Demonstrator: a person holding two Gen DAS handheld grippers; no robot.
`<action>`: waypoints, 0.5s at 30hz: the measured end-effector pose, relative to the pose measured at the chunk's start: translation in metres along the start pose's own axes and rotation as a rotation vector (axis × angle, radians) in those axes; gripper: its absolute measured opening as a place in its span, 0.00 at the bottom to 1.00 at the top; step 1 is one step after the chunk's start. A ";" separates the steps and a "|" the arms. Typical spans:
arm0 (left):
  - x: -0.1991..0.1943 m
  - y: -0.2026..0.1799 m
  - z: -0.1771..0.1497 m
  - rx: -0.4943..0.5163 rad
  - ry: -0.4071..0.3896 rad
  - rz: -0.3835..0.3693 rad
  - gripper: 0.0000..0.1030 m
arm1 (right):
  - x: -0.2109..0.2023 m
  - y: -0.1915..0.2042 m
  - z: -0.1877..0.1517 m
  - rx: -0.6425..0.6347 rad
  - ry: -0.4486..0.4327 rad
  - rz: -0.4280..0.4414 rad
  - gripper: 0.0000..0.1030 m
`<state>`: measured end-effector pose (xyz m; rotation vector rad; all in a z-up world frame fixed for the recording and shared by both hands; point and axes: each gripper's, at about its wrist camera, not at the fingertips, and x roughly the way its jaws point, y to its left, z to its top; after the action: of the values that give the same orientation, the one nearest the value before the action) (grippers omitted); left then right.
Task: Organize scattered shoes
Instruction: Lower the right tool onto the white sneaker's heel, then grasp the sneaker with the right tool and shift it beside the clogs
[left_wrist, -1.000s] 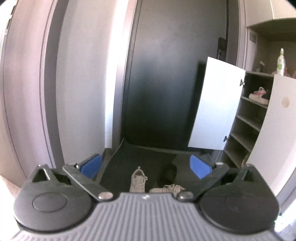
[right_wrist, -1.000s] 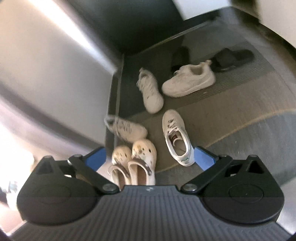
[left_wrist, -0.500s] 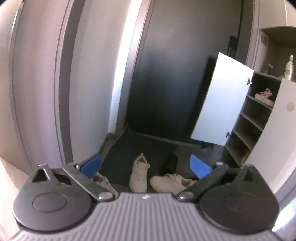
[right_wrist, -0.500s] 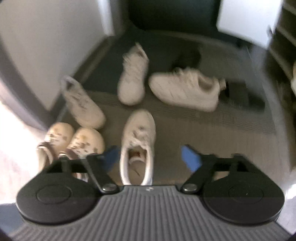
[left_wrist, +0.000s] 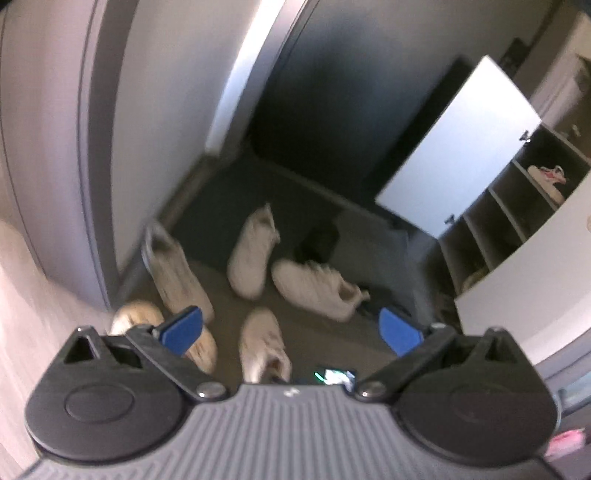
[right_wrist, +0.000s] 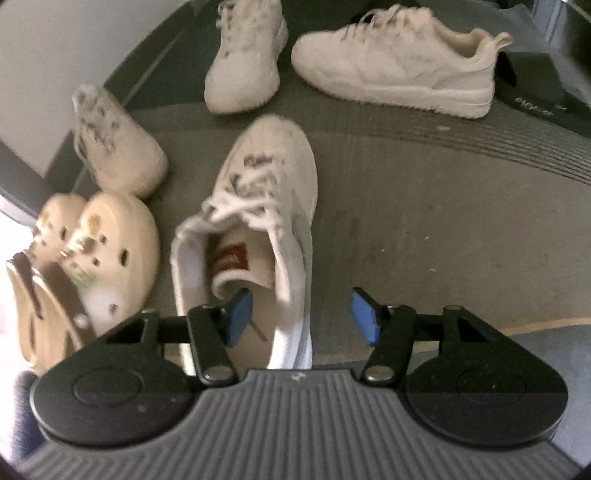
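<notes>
right gripper (right_wrist: 301, 315) is hovering low over the grey floor mat (right_wrist: 424, 206), jaws standing apart and holding nothing. one blue pad is sitting over the heel opening of the near white lace-up sneaker (right_wrist: 258, 221), the other over bare mat to its right; cannot tell whether the pad is touching the shoe. the sneaker is pointing toe-away, red insole label showing. just left of it a pair of cream perforated clogs with brown straps (right_wrist: 96, 251) is lying side by side. beyond them a small white sneaker (right_wrist: 118, 151) is lying angled. farther off, a white sneaker (right_wrist: 245, 55) is pointing toe-near and a chunky white sneaker (right_wrist: 399, 62) is lying crosswise, with a black slide sandal (right_wrist: 535, 88) just beside its heel.

left gripper (left_wrist: 291, 330) is hanging higher, jaws wide apart and empty. its view is blurred; the white-doored shoe cabinet (left_wrist: 491, 236) is standing open at right, a pink-trimmed shoe (left_wrist: 546, 177) resting on an upper shelf.
</notes>
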<state>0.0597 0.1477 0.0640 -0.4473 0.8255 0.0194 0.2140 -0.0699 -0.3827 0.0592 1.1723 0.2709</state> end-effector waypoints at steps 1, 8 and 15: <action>0.006 0.003 0.000 -0.022 0.025 -0.009 1.00 | 0.005 0.002 0.000 0.002 -0.005 0.002 0.54; 0.028 0.002 -0.003 -0.042 0.060 -0.002 1.00 | 0.018 0.009 -0.004 0.078 -0.175 0.000 0.36; 0.042 -0.013 -0.010 -0.039 0.094 -0.019 1.00 | 0.010 -0.009 -0.012 0.278 -0.223 0.119 0.33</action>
<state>0.0842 0.1259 0.0329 -0.4959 0.9148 -0.0034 0.2083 -0.0778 -0.3983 0.3948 0.9788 0.1991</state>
